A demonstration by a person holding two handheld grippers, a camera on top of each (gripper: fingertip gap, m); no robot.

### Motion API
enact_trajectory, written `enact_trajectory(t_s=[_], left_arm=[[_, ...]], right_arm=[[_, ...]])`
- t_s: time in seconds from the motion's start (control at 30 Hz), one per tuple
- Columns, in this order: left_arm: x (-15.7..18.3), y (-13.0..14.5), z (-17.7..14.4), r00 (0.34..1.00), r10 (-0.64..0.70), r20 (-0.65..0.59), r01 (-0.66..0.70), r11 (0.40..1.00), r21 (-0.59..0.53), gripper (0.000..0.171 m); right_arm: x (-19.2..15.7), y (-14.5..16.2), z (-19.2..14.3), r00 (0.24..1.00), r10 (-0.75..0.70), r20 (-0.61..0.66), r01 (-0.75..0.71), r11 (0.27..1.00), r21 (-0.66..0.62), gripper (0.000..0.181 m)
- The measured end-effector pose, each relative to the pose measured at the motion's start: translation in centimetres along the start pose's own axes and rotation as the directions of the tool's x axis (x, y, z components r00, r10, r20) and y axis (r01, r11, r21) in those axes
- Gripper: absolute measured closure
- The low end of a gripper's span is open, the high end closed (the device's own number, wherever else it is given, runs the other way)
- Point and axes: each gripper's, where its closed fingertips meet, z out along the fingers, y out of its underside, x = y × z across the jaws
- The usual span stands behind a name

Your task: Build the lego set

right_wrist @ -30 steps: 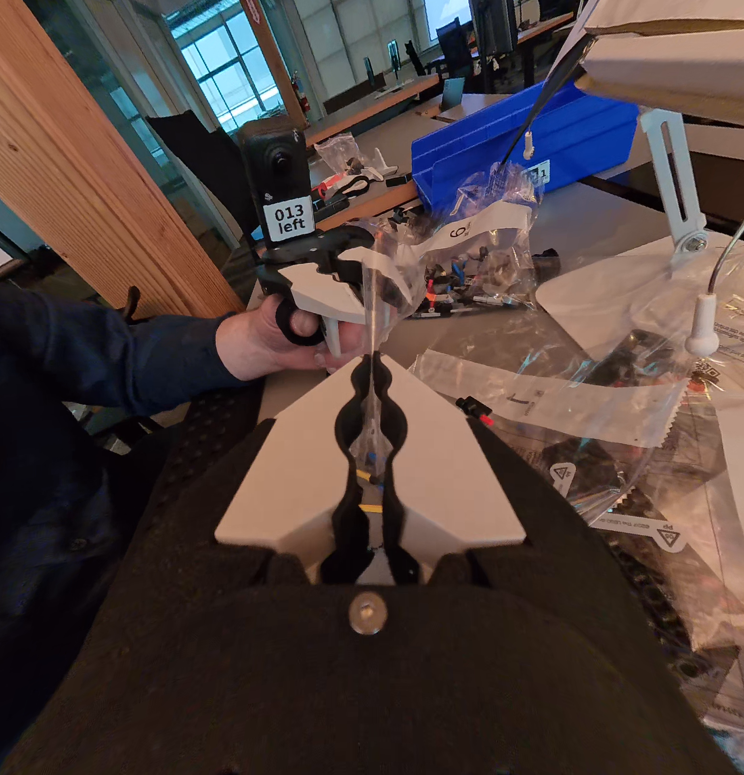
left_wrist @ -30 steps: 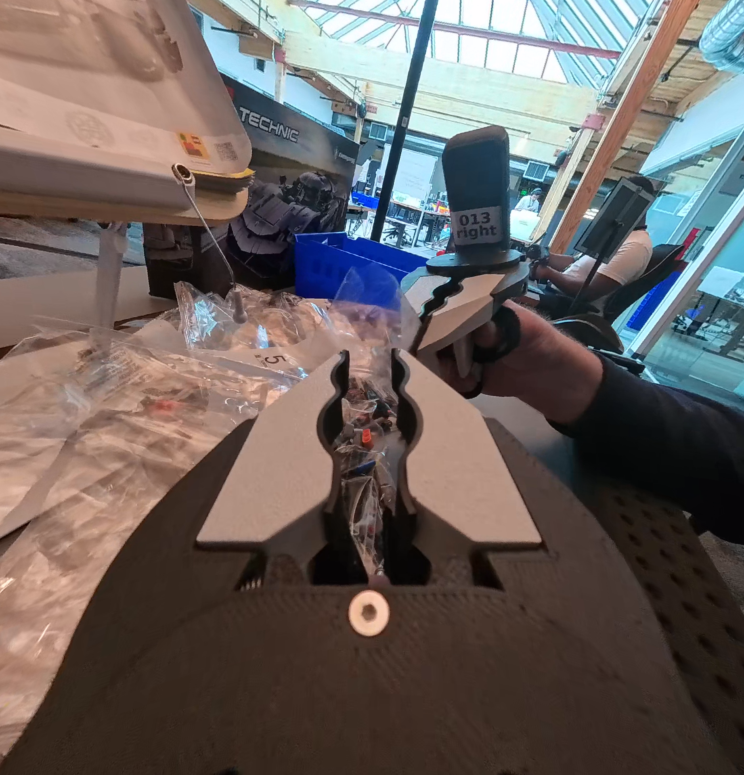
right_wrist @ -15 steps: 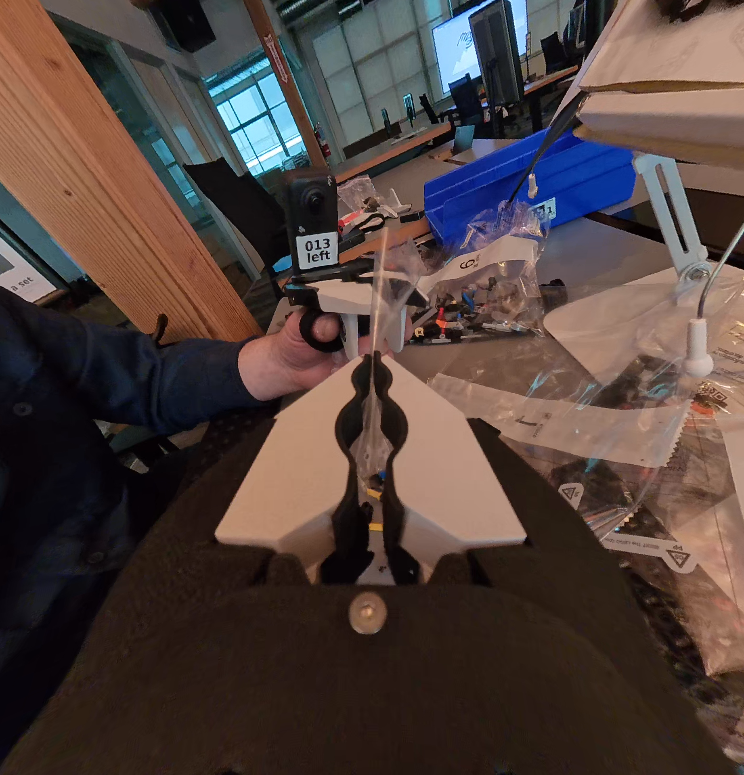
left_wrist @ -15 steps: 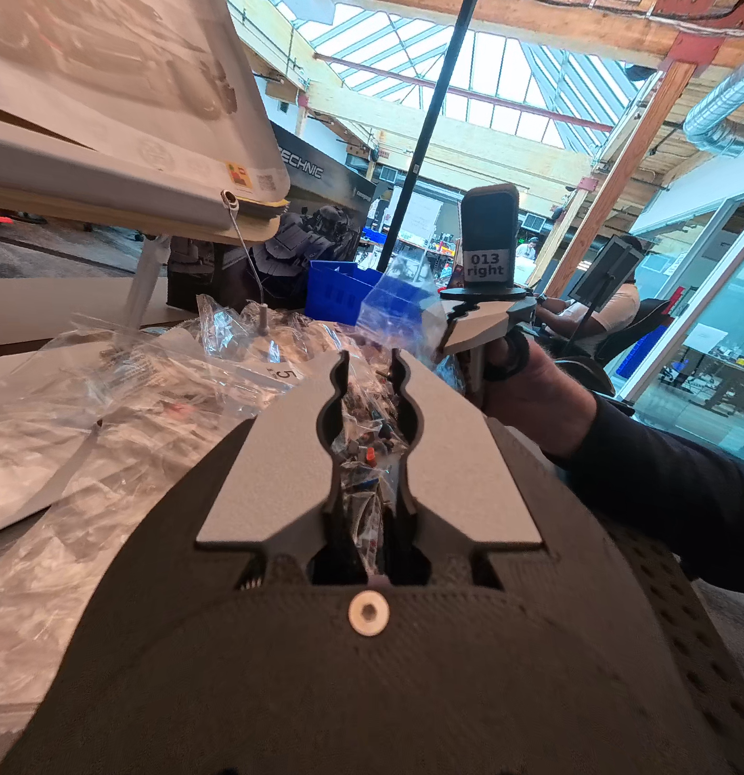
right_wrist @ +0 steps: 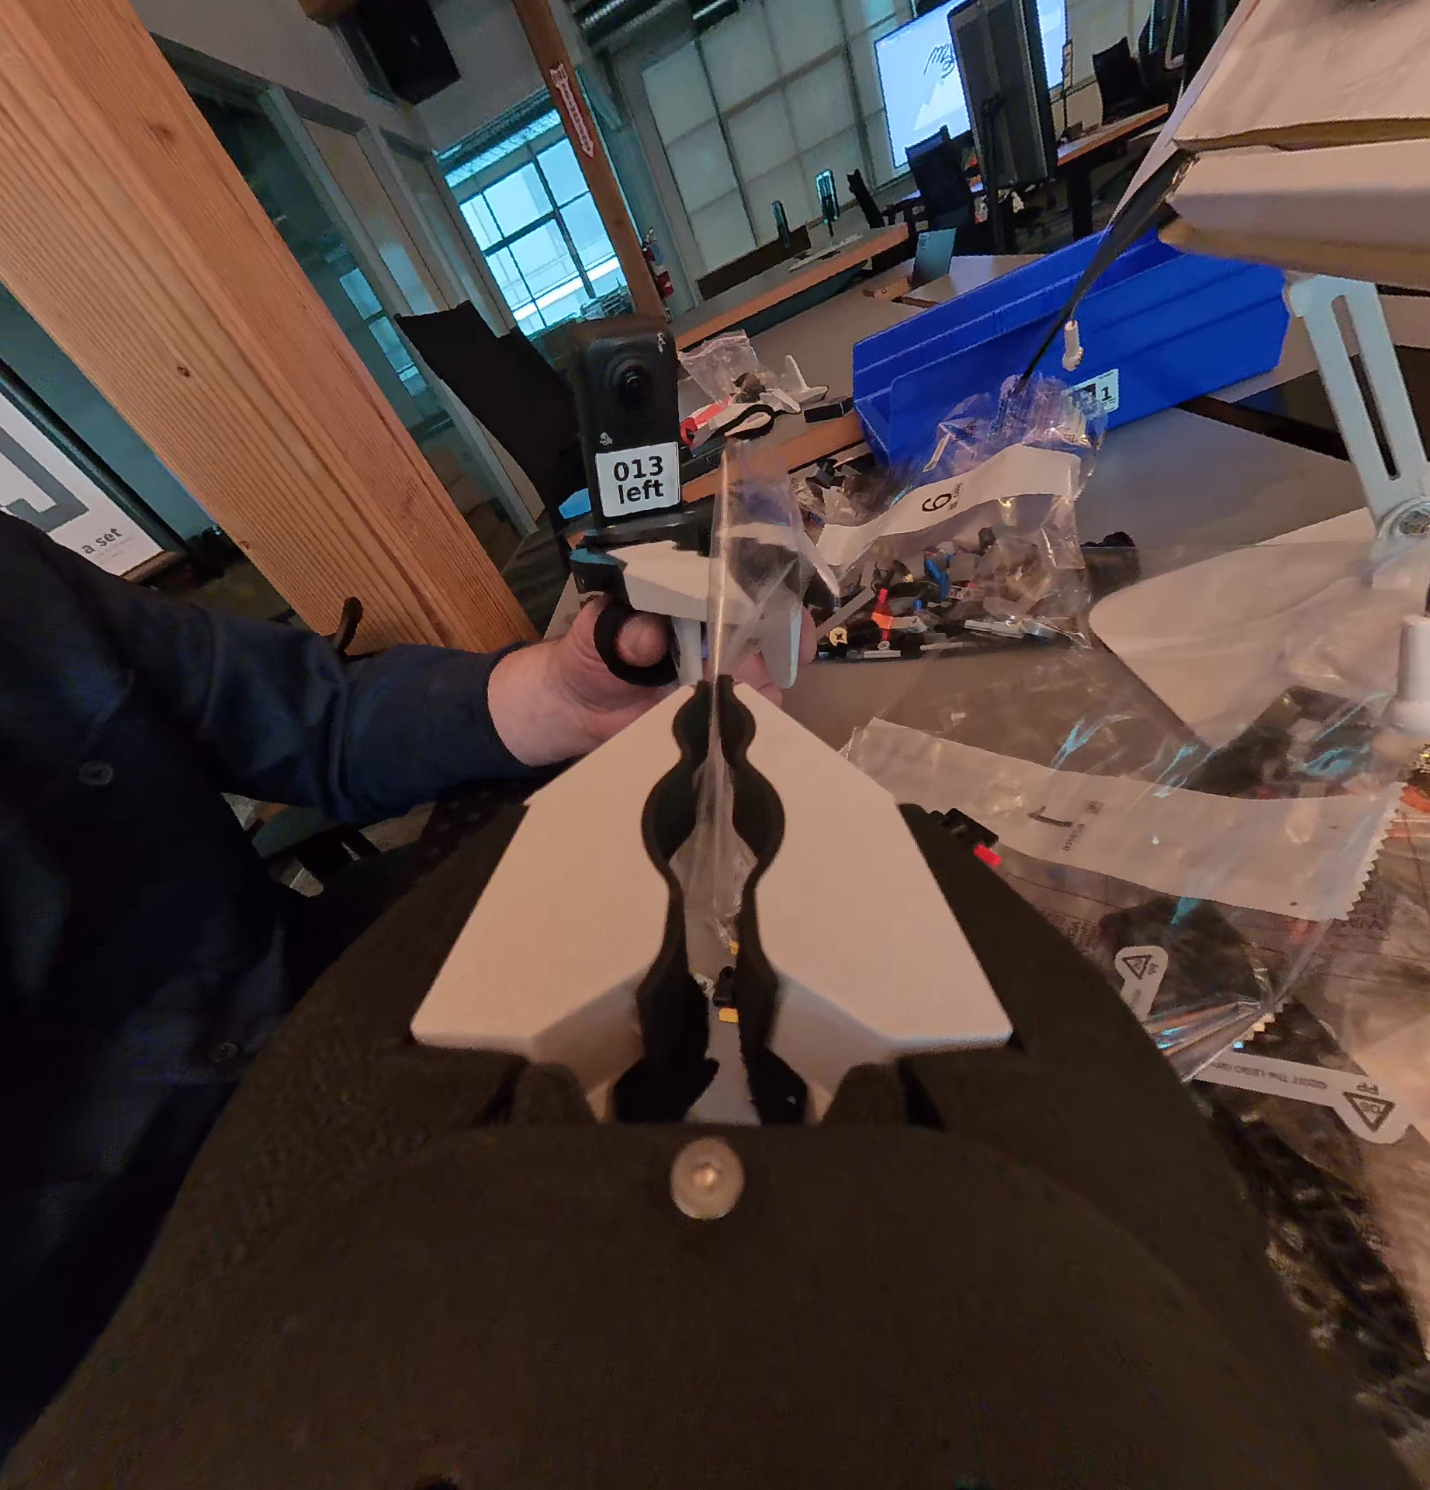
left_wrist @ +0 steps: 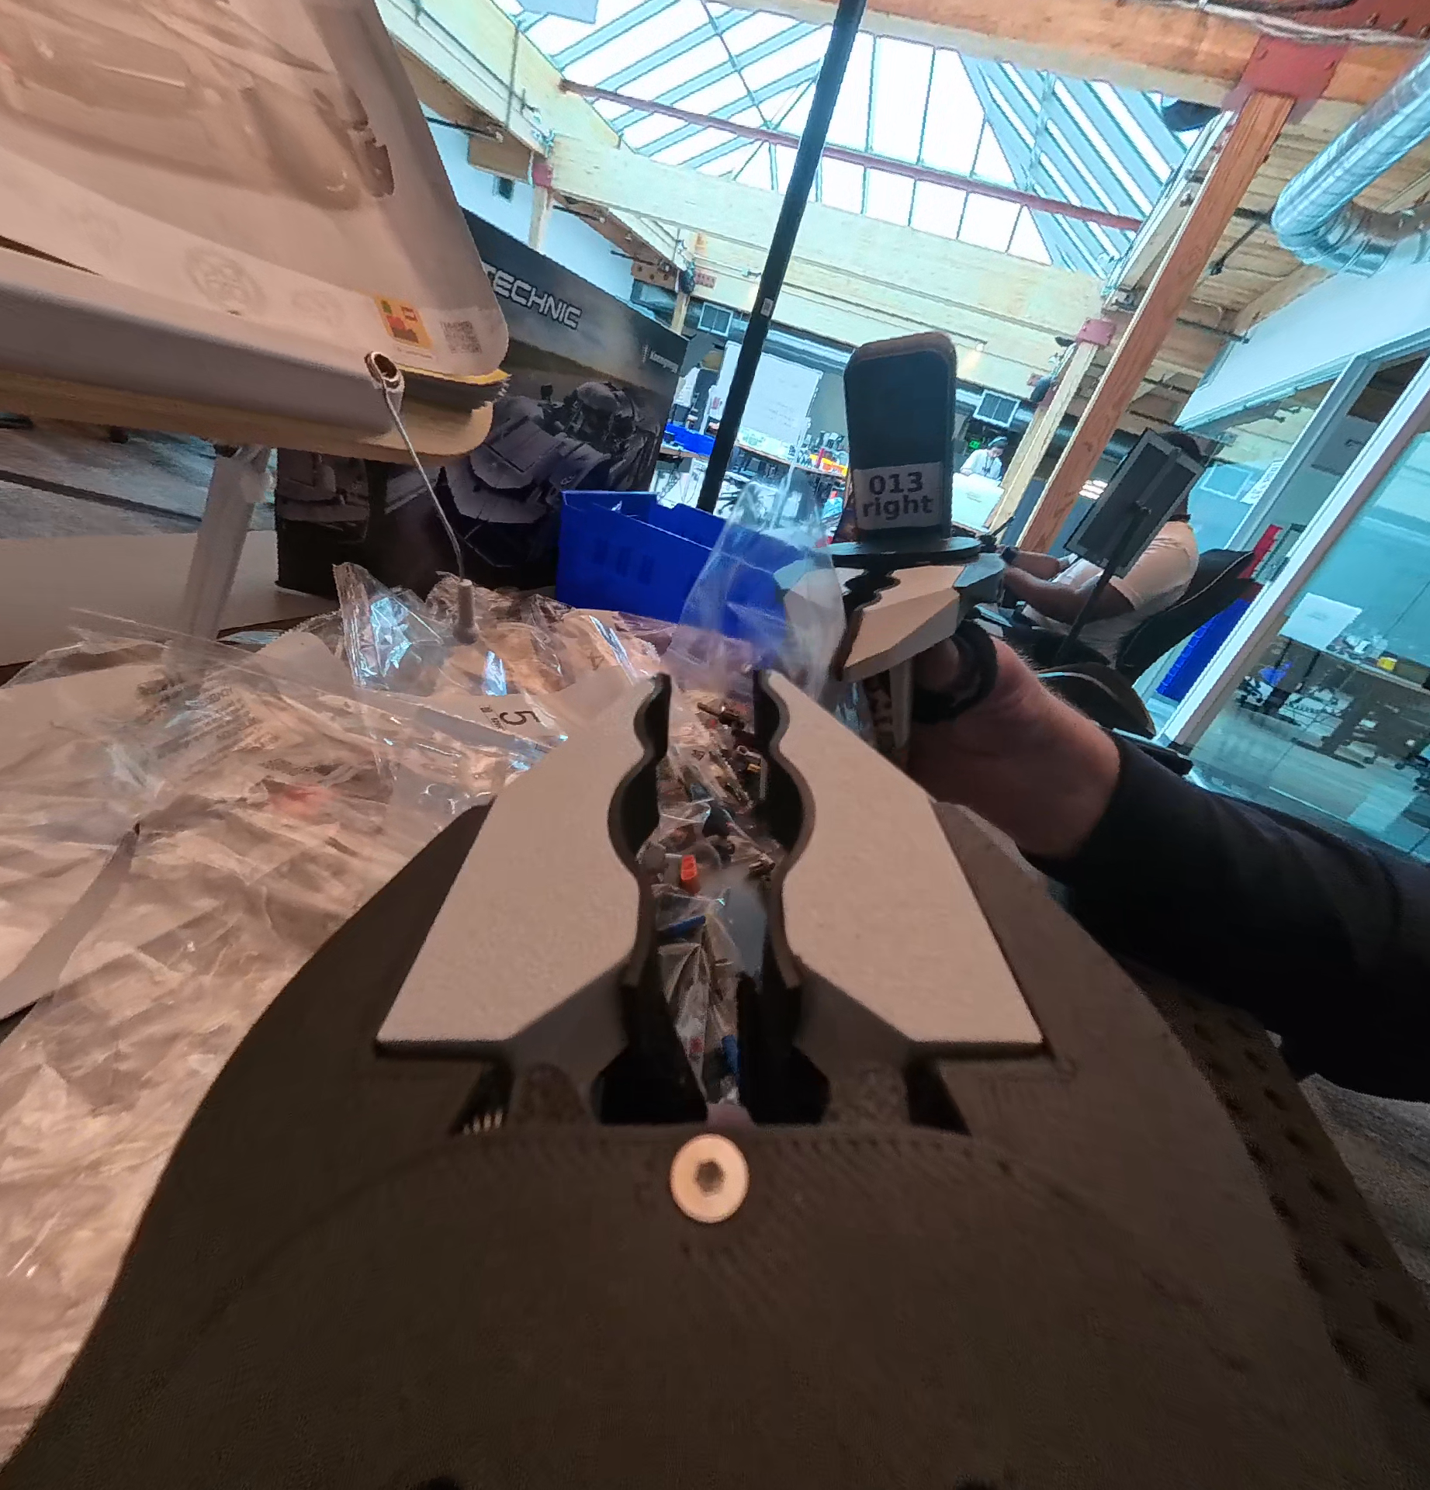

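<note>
Left gripper (left_wrist: 710,709), grey wavy-edged fingers on a black printed body, is narrowed around a clear crinkly plastic bag of small lego parts (left_wrist: 699,879); film and loose pieces fill the gap, tips not quite meeting. Beyond it the right gripper (left_wrist: 844,625) pinches the bag's upper film. Other clear parts bags (left_wrist: 211,774) are heaped on the table at left, with a blue plastic bin (left_wrist: 623,548) behind and an instruction booklet (left_wrist: 195,201) on a stand above.

Right wrist view: the right gripper's own jaws are nearly closed, clamping a thin pleat of the same bag at the tips (right_wrist: 715,685). The film runs taut up toward the left gripper (right_wrist: 744,597). A numbered parts bag (right_wrist: 961,548) lies near on the grey table (right_wrist: 1179,484).

Bag looks light, floppy and slick. Film likely stretches before tearing, so grip close to the seam edge; small parts may scatter.
</note>
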Motion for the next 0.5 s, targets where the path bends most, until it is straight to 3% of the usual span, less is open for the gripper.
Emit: enact_trajectory(t_s=[0.2,0.5], left_arm=[[-0.2,1.6,0.7,0.996,0.082,0.044,-0.077,0.992,-0.101,0.156],[1.3,0.4,0.5,0.995,0.097,-0.017,-0.098,0.995,-0.038,0.155]], right_arm=[[-1.5,-1.1,-0.1,0.996,-0.085,0.029,0.084,0.996,0.042,0.181],[-0.3,0.0,0.1,0.999,-0.041,-0.006,0.041,0.999,-0.009,0.181]])
